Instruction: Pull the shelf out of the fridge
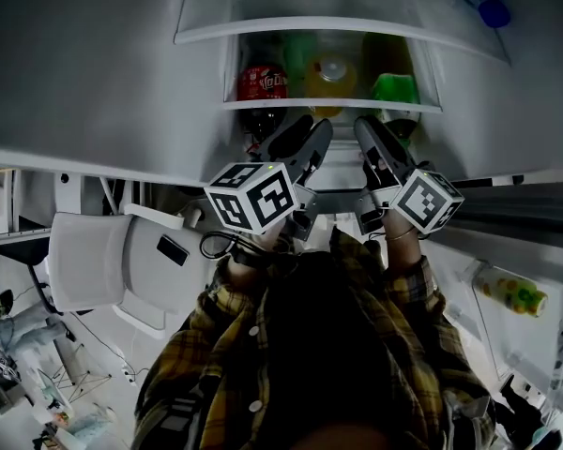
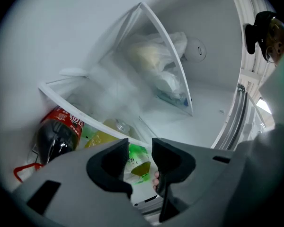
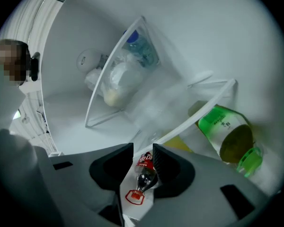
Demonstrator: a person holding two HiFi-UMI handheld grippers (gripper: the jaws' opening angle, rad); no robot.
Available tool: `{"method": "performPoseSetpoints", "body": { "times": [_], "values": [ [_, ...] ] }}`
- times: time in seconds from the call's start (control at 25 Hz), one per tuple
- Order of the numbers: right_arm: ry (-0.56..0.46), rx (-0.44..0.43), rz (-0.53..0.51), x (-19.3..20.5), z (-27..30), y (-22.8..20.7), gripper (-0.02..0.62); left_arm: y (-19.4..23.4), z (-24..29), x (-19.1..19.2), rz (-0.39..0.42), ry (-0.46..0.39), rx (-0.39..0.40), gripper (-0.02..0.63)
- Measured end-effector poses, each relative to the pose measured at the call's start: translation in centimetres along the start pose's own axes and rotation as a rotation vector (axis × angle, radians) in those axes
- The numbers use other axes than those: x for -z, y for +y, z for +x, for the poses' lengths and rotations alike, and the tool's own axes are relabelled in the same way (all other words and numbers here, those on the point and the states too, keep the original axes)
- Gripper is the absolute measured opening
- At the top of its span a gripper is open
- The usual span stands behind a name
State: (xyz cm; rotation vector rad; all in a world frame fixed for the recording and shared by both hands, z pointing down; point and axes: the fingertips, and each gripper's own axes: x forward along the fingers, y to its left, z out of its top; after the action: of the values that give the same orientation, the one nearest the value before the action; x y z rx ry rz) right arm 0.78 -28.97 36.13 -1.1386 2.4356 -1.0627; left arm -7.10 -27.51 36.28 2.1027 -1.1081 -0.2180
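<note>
A white chair (image 1: 108,262) stands at the left of the frame on a pale floor (image 1: 122,345). Loose cables (image 1: 45,293) and what may be small tools (image 1: 0,382) clutter the lower left corner. The light is dim and bluish.

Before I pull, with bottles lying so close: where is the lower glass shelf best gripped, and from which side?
Probably its white front rim, approached from the open front, left gripper and right gripper spaced apart. It's the one exposed edge facing you, spanning the full width.
</note>
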Motion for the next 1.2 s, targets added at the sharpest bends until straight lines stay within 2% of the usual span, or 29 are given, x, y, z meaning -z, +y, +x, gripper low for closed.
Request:
{"method": "performPoseSetpoints", "body": {
  "times": [0.28, 0.6, 0.72, 0.96, 1.08, 1.2],
  "values": [
    [0.027, -0.047, 0.136, 0.8, 1.0, -1.2, 0.17, 1.1, 1.1, 0.6, -0.125, -0.008, 0.006, 0.213],
    [0.009, -0.089, 0.261, 0.4, 2.9, -1.9, 0.173, 2.2, 2.5, -0.6, -0.267, -0.069, 0.028, 0.219],
    [0.012, -0.125, 0.289, 0.0, 3.8, -1.6, 0.173, 2.8, 2.9, -0.8, -0.279, -0.092, 0.014, 0.219],
    [0.002, -0.114, 0.305, -0.7, 5.5, -1.9, 0.173, 3.4, 3.8, -1.9, -0.311, -0.112, 0.009, 0.219],
    [-0.021, -0.078, 0.357, -0.8, 5.8, -2.6, 0.172, 3.8, 4.3, -2.0, -0.329, -0.113, 0.0, 0.219],
    [-0.031, -0.052, 0.361, -1.2, 6.7, -2.8, 0.172, 4.4, 4.8, -2.8, -0.338, -0.126, -0.012, 0.219]
  ]
}}
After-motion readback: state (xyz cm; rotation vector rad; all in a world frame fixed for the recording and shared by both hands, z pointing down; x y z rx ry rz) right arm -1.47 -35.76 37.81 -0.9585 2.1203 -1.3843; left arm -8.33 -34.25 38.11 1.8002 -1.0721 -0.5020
